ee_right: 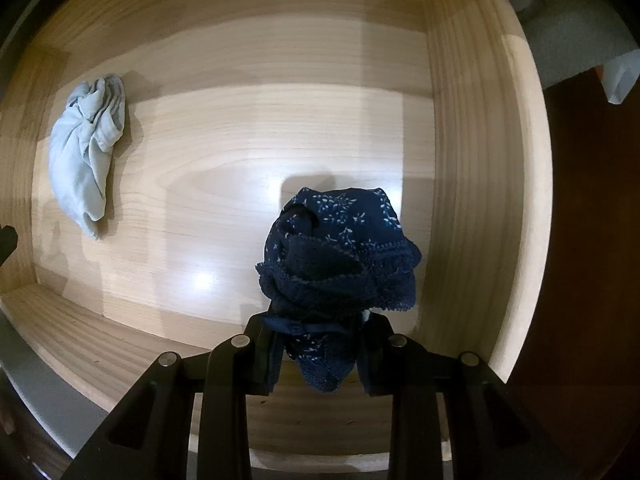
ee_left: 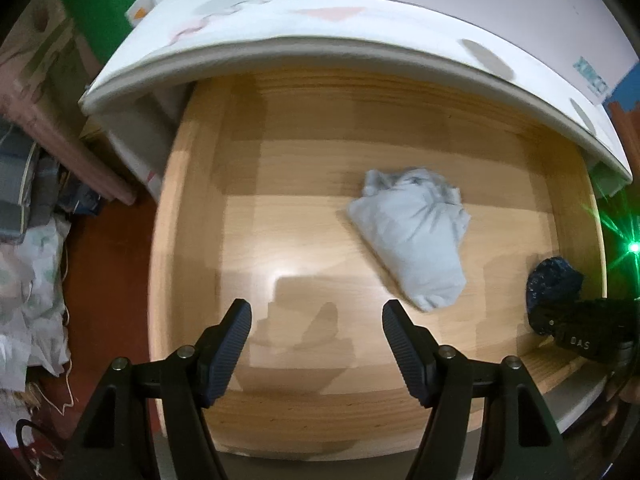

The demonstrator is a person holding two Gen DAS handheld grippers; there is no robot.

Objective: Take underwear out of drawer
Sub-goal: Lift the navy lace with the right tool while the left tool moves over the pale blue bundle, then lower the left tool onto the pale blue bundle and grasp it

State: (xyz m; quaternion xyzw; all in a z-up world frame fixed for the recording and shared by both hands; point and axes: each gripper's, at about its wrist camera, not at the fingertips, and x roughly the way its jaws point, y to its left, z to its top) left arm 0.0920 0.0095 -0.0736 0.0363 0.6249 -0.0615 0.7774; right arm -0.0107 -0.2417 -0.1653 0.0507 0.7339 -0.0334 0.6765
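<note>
Underwear of dark blue lace, low centre of the right view, sits clamped in the right gripper; lift straight clear of the drawer wall, left gripper gaping empty.

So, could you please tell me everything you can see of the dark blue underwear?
The dark blue underwear looks like thin navy fabric printed with small white sprigs and edged in scalloped lace. It is bunched into a crumpled wad, clamped between the closed fingers of the right hand-held gripper, with a lace-trimmed fold hanging below them. It sits over the right side of the wooden drawer, near the side wall; whether it still touches the floor is unclear.
</note>
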